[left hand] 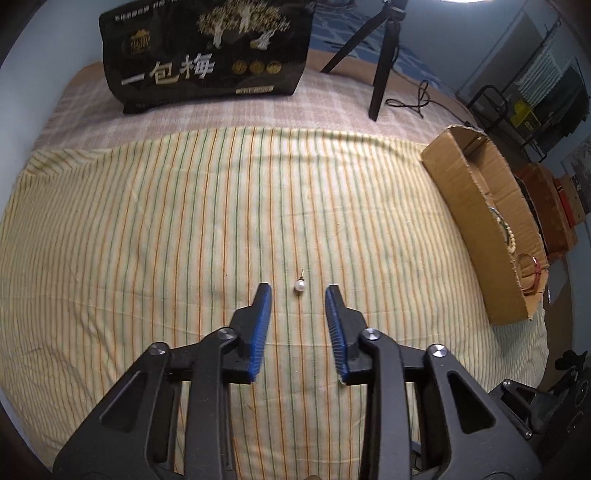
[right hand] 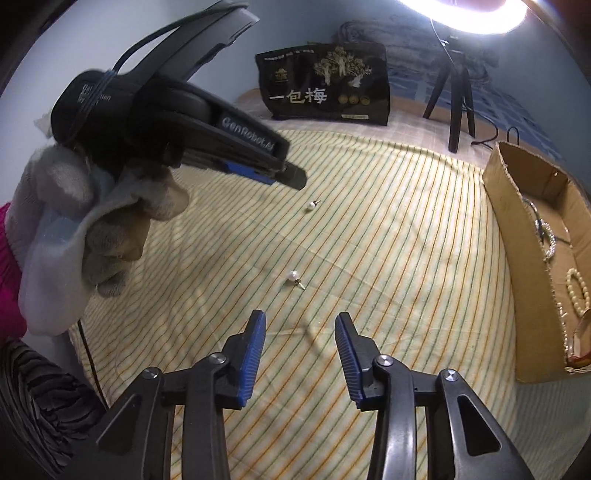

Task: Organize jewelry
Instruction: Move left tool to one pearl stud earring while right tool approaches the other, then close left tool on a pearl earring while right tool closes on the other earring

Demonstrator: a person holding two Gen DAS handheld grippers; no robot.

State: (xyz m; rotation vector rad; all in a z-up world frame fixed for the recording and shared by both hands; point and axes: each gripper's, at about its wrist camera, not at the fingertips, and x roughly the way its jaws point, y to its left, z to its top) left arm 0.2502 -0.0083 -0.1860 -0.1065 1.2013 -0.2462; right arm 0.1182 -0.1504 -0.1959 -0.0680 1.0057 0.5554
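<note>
A pearl earring (left hand: 299, 285) lies on the striped cloth (left hand: 147, 221), just ahead of and between the tips of my open left gripper (left hand: 298, 291). In the right wrist view this earring (right hand: 310, 206) lies below the left gripper's tip (right hand: 295, 179), and a second pearl earring (right hand: 294, 276) lies nearer, ahead of my open, empty right gripper (right hand: 300, 319). A cardboard box (right hand: 517, 266) at the right holds pearl bracelets (right hand: 576, 291) and other jewelry; it also shows in the left wrist view (left hand: 469, 206).
A black snack bag (left hand: 207, 51) stands at the back of the bed. A black tripod (left hand: 384, 59) with a cable stands at the back right under a ring light (right hand: 461, 14). A gloved hand (right hand: 92, 221) holds the left gripper. Furniture stands beyond the box.
</note>
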